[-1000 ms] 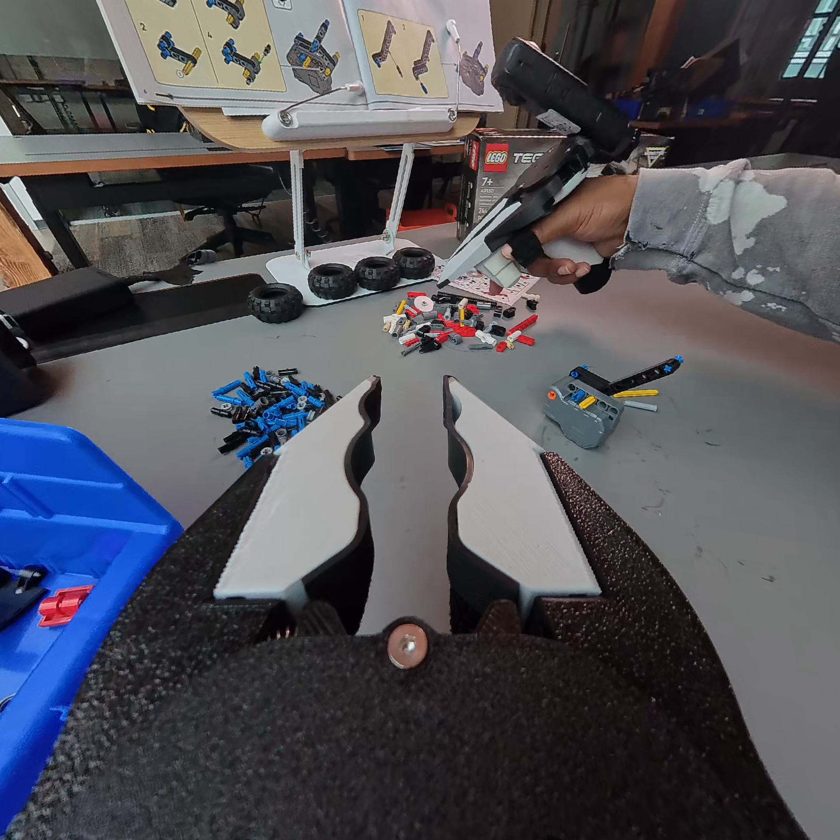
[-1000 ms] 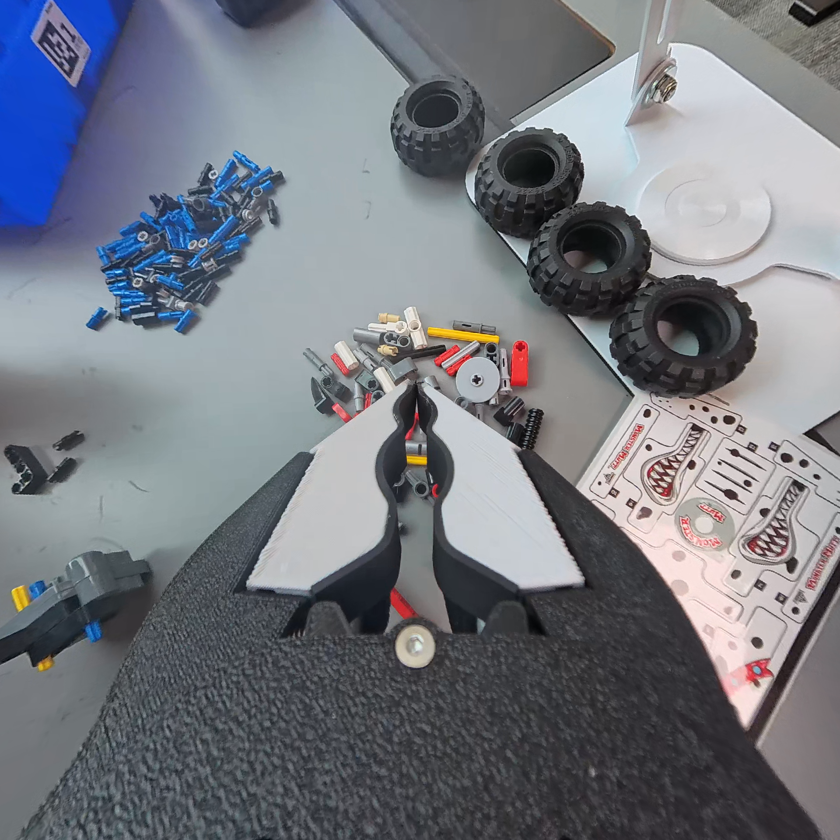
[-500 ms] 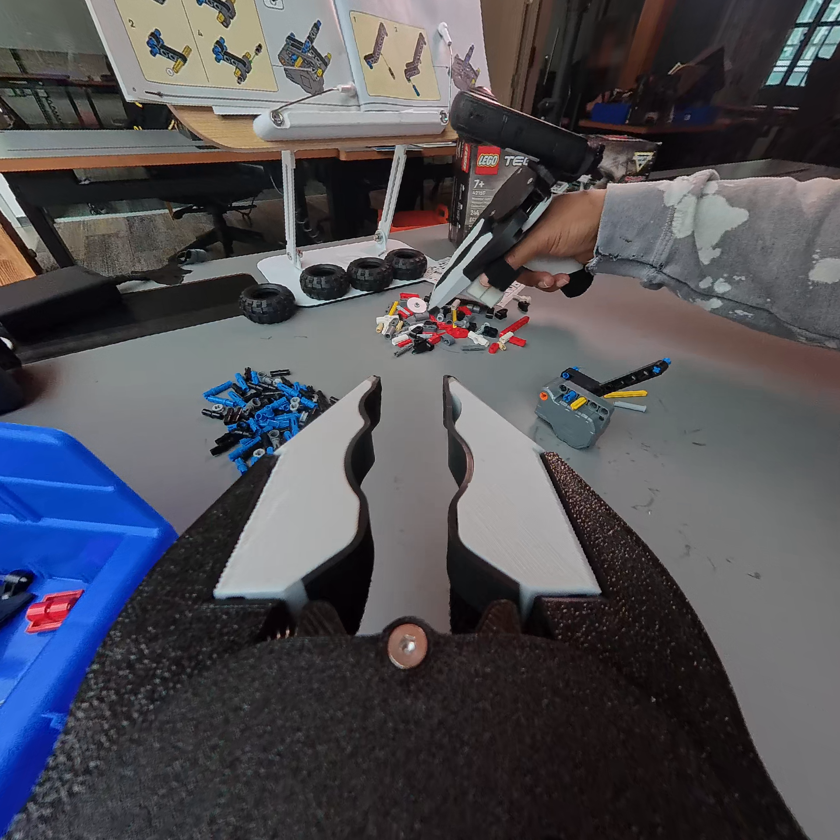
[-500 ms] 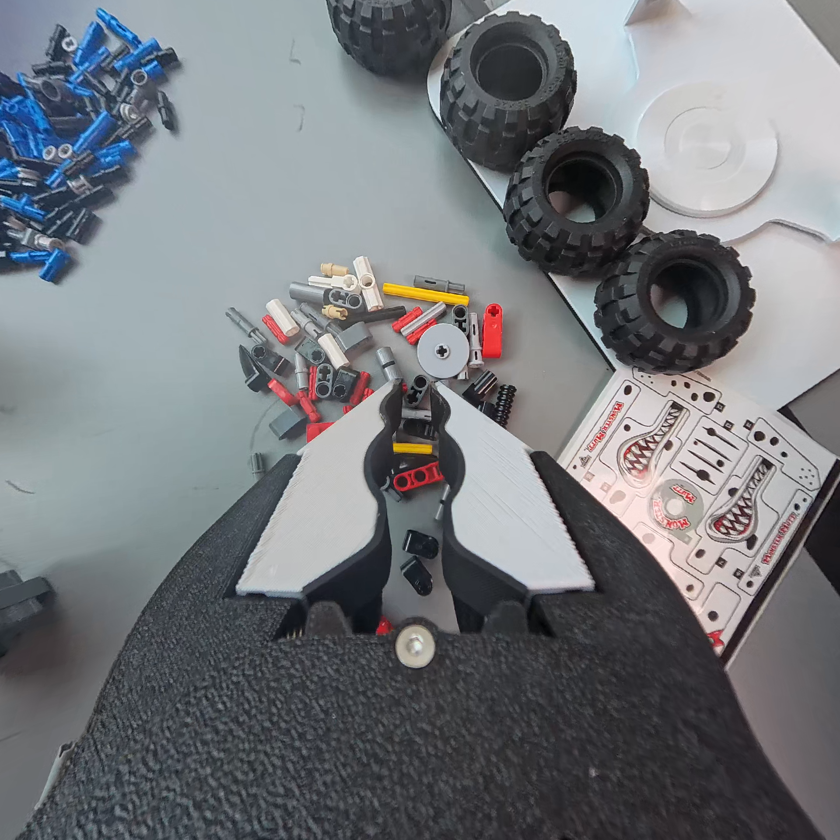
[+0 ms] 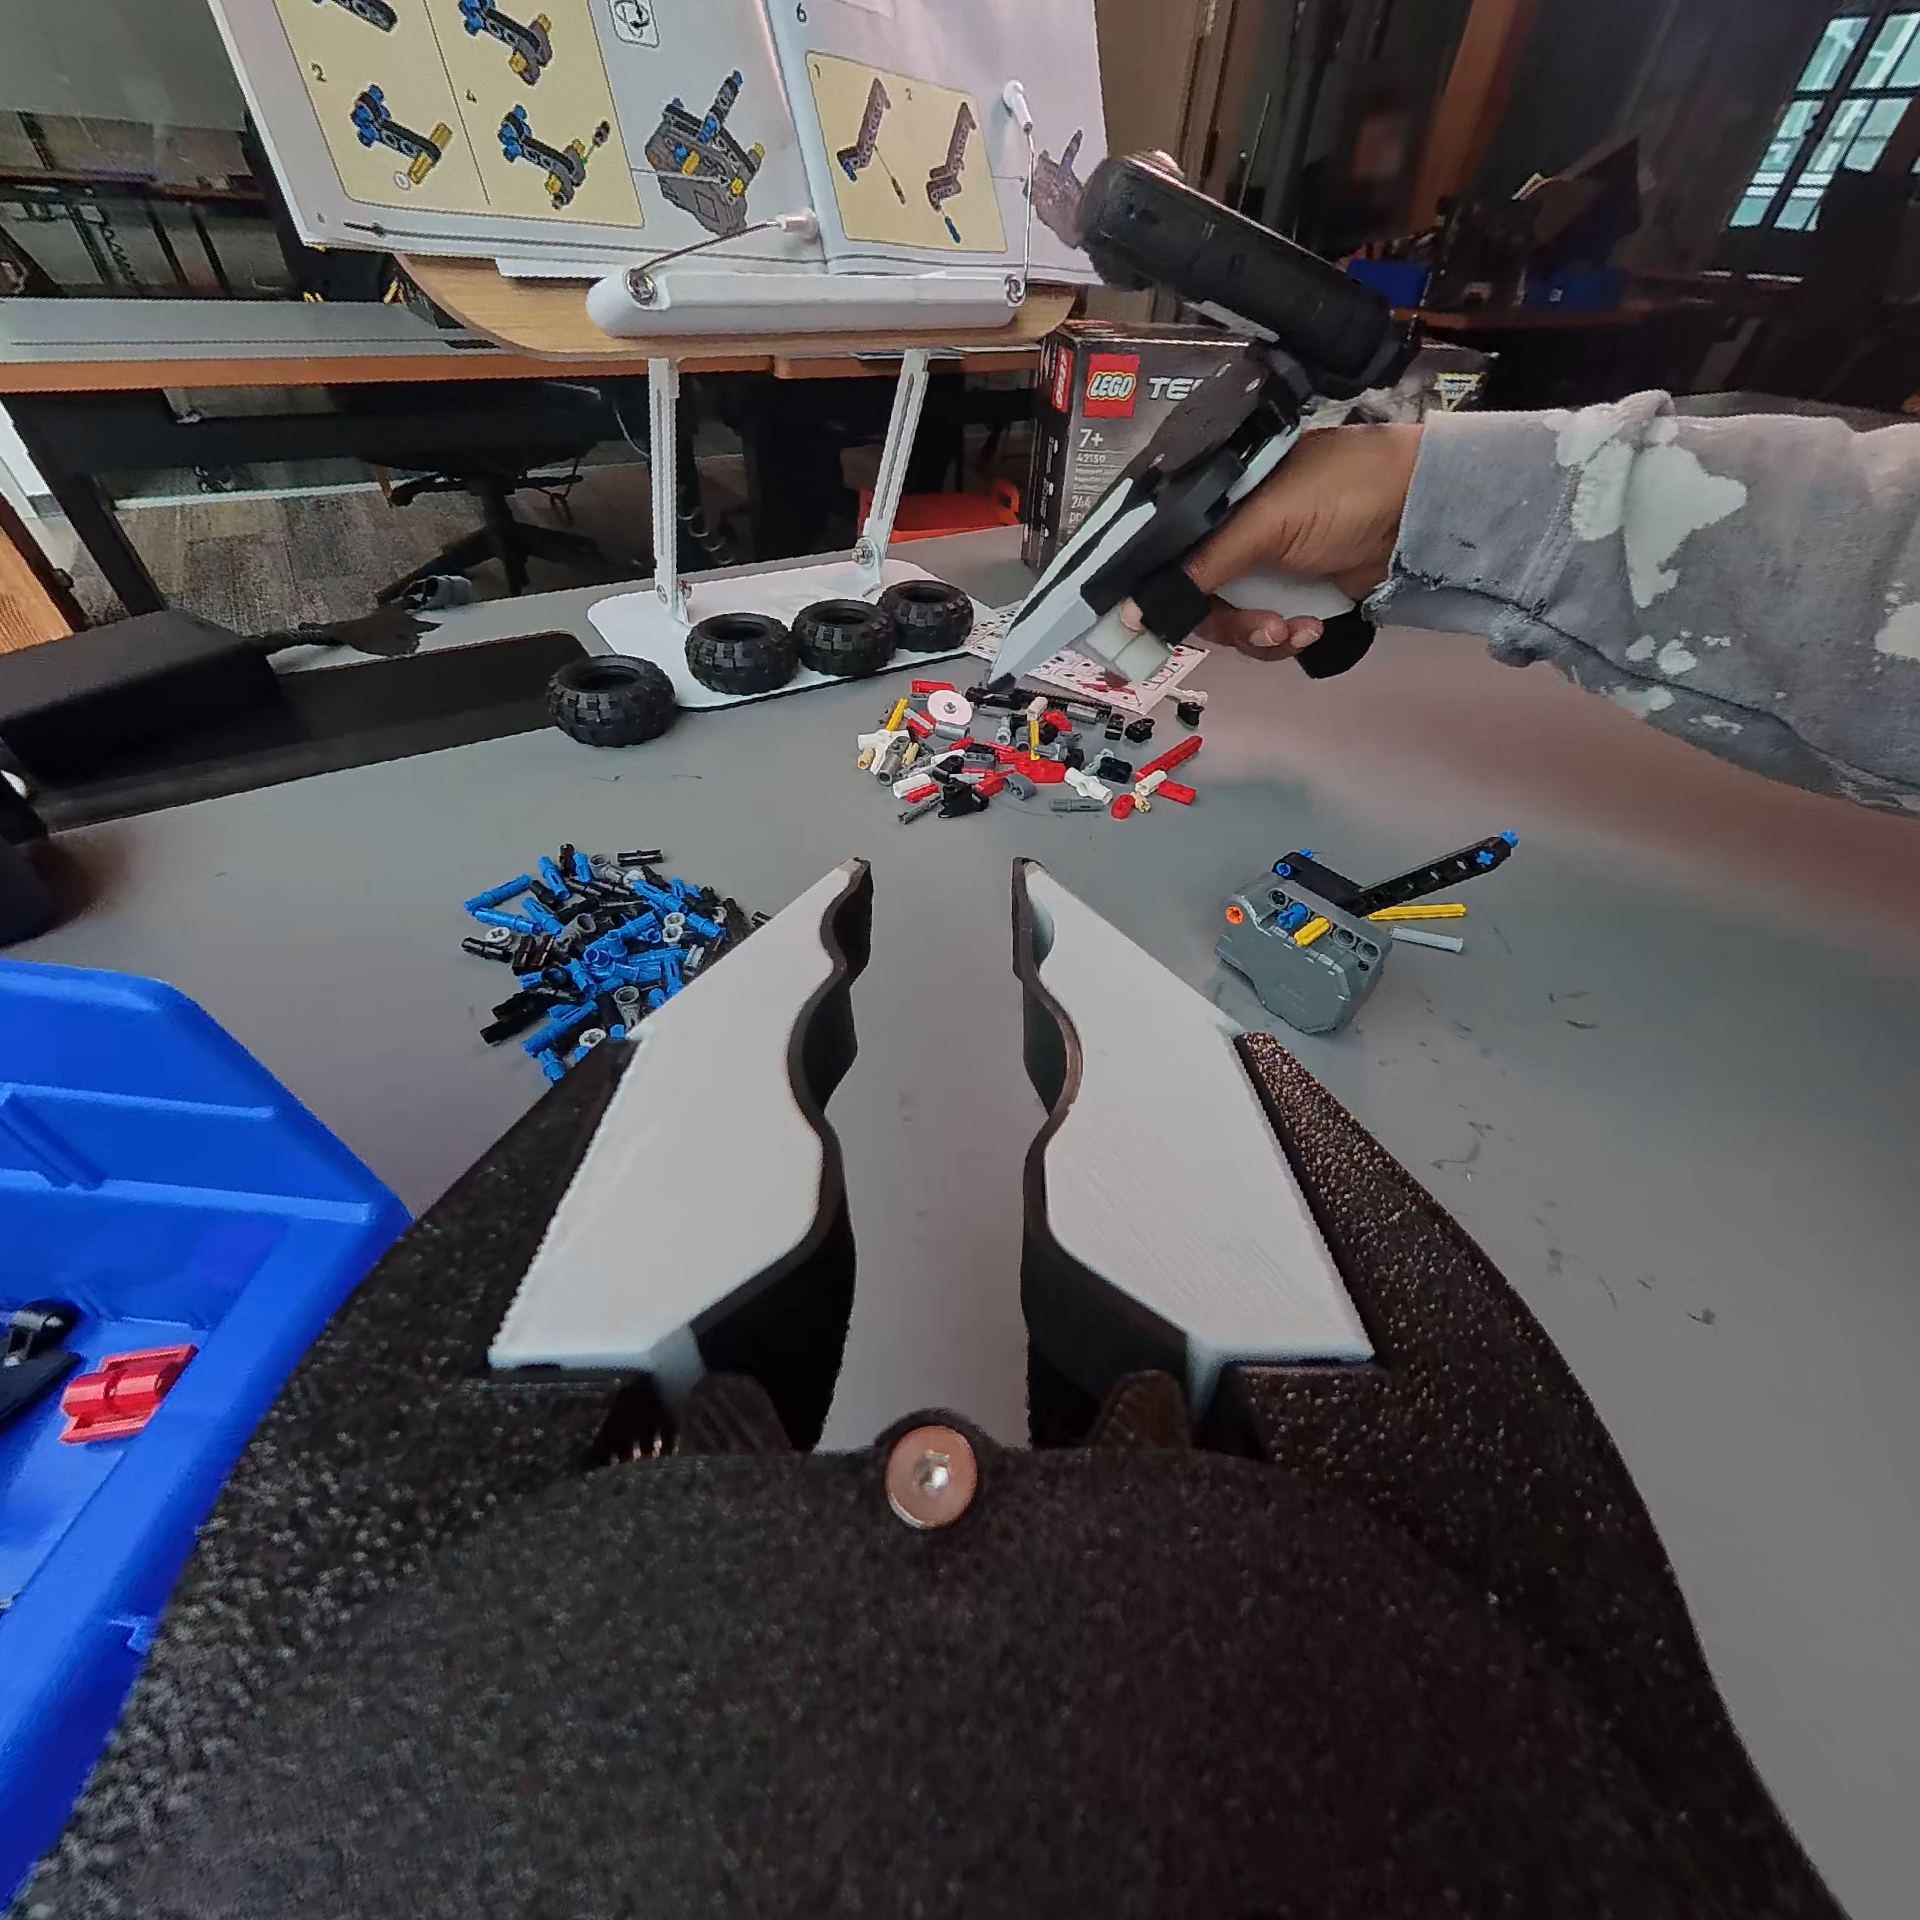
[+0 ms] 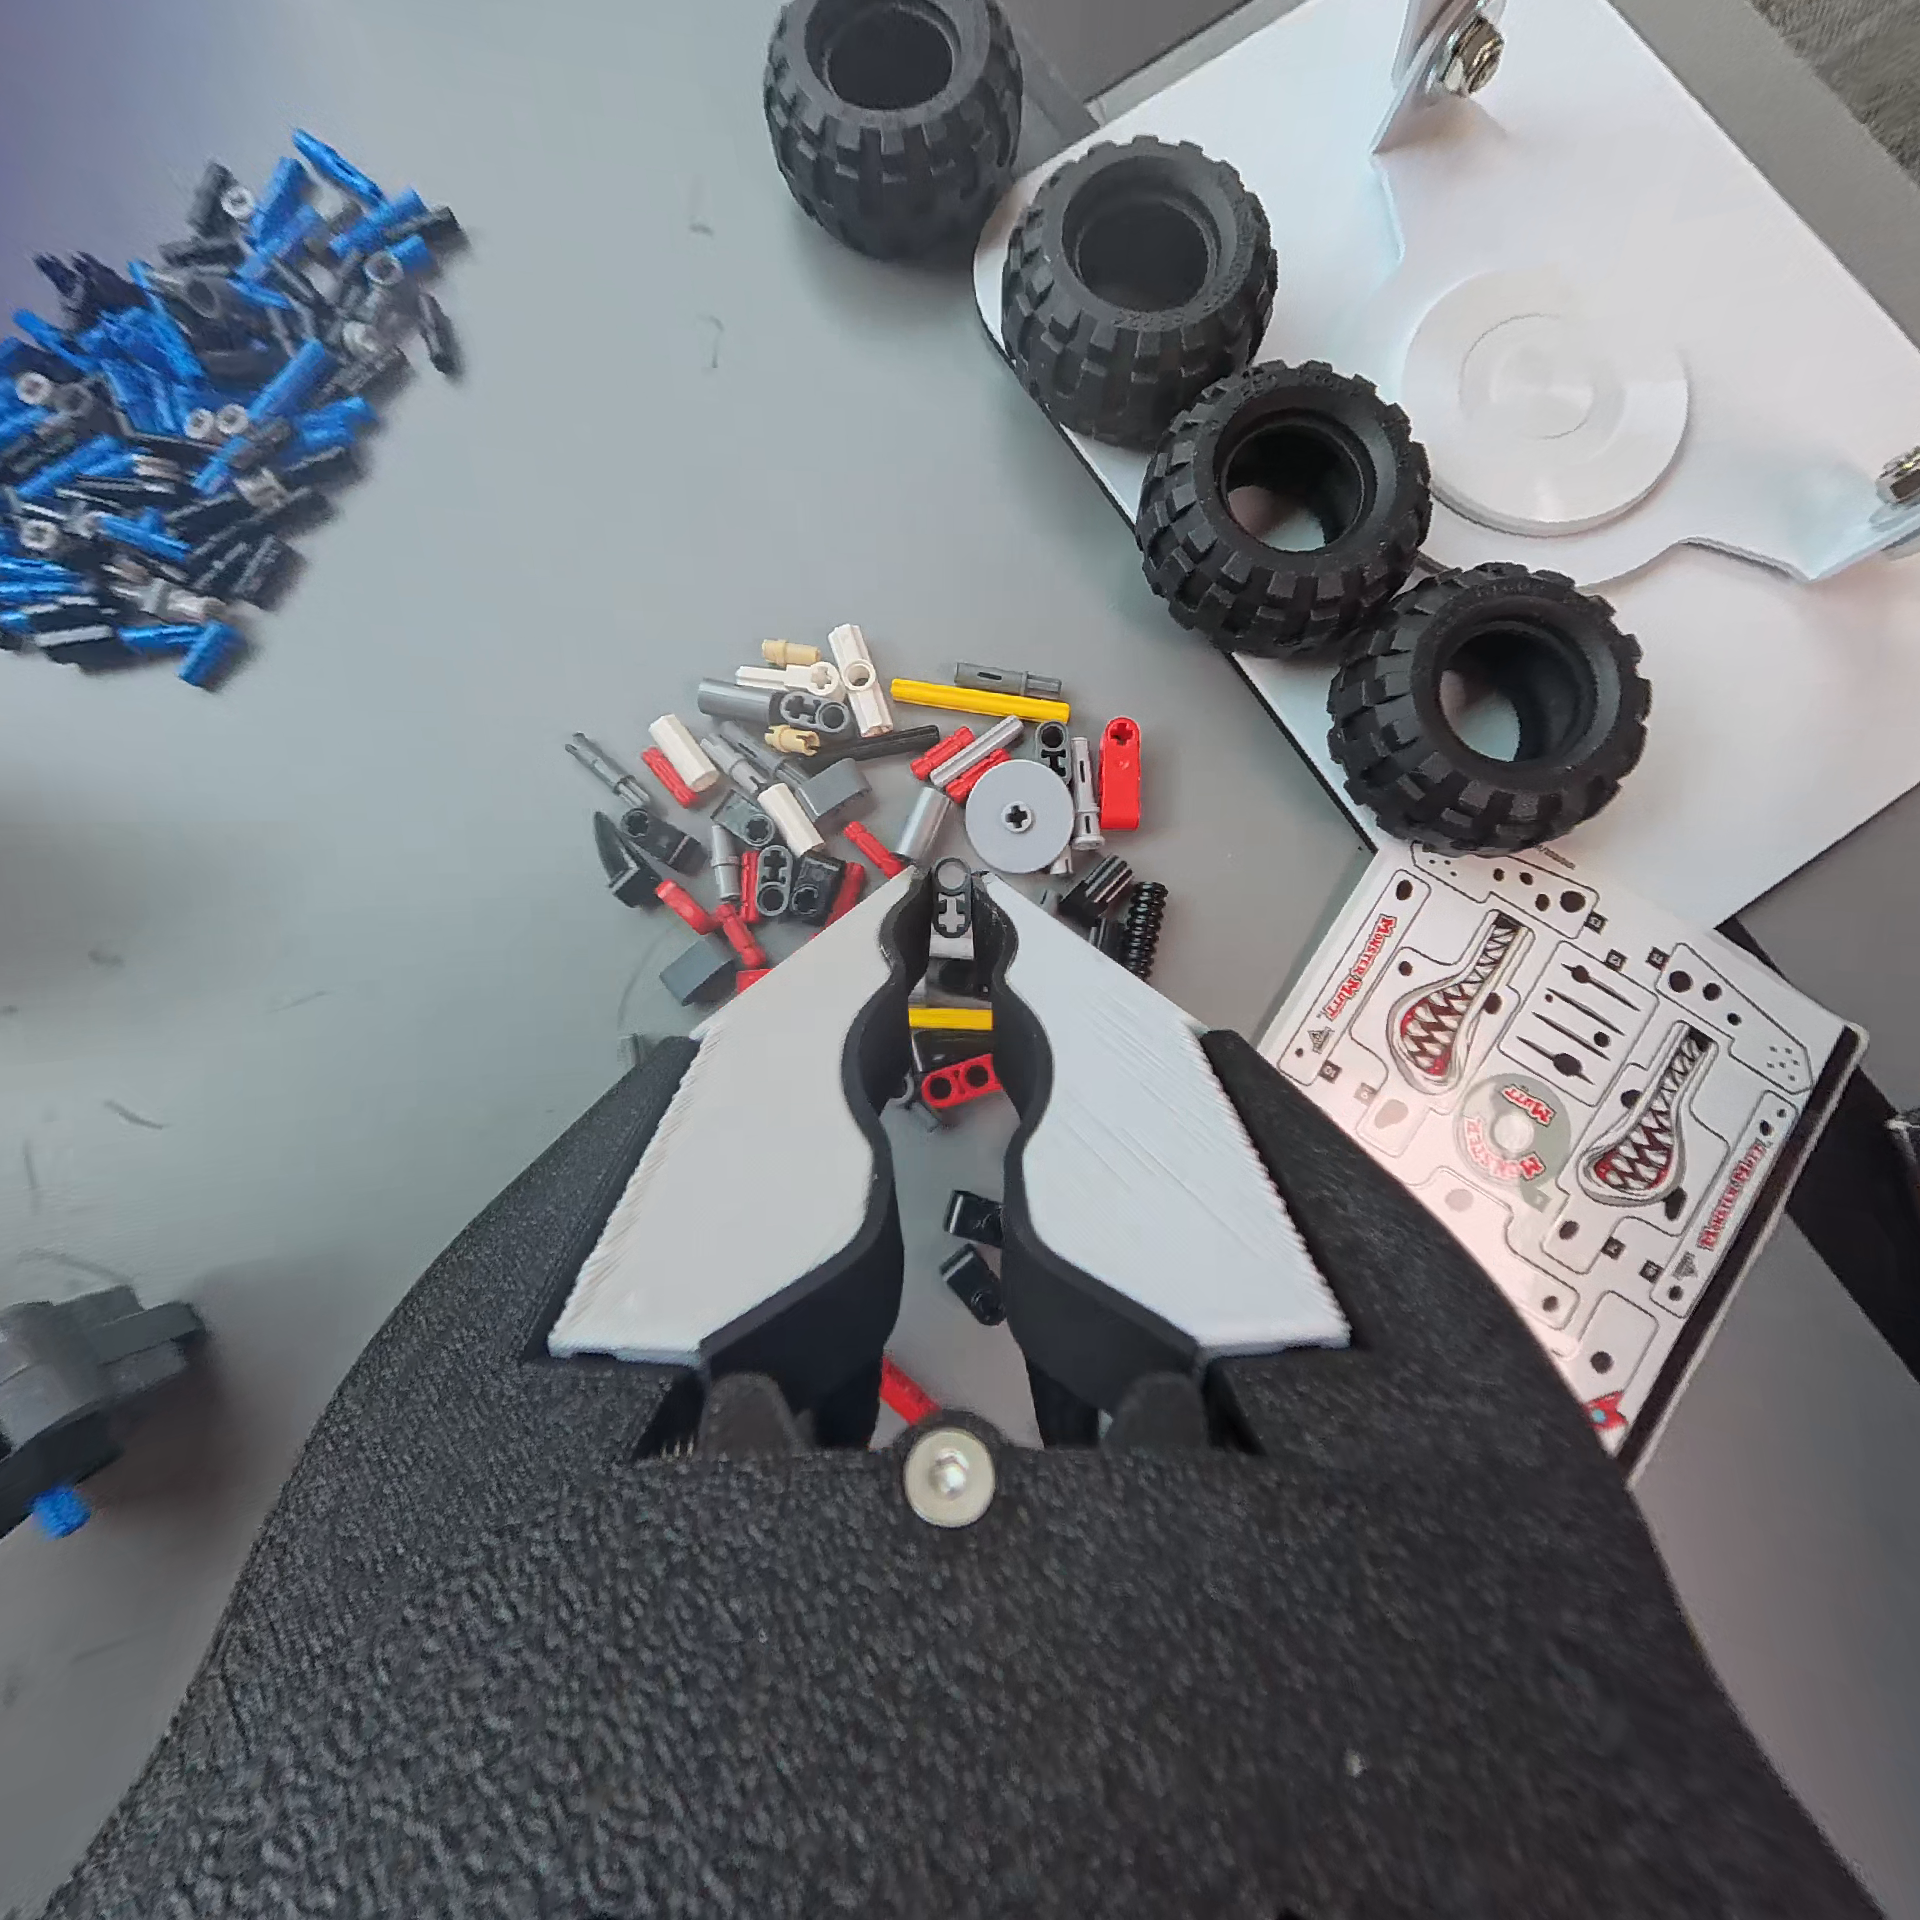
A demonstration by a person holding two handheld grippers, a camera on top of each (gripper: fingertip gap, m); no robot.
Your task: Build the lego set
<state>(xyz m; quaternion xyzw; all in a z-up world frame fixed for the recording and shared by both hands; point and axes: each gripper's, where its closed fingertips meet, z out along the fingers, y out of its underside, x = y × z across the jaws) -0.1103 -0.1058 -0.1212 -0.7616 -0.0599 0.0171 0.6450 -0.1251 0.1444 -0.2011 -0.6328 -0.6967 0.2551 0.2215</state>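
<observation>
My right gripper [image 6: 949,891] points down into a pile of small mixed Lego parts [image 6: 821,769] on the grey table. Its tips are shut on a small dark grey connector piece [image 6: 949,906] at the pile's near edge. In the left wrist view the right gripper [image 5: 995,681] shows far off, held by a hand, with its tip at the far edge of the mixed pile [image 5: 1023,758]. My left gripper [image 5: 940,883] is open and empty above the table. A partly built grey assembly with a black beam [image 5: 1314,935] lies to its right.
A pile of blue and black pins [image 5: 603,951] lies front left. Several black tyres [image 6: 1283,494] sit by the white stand base [image 6: 1558,312], and a sticker sheet [image 6: 1548,1112] lies near them. A blue bin [image 5: 125,1195] is at the left. The instruction booklet [image 5: 644,114] stands at the back.
My right gripper's tips have closed from slightly apart onto the dark grey connector piece and the view has drawn back a little. My left gripper stays open and has barely shifted.
</observation>
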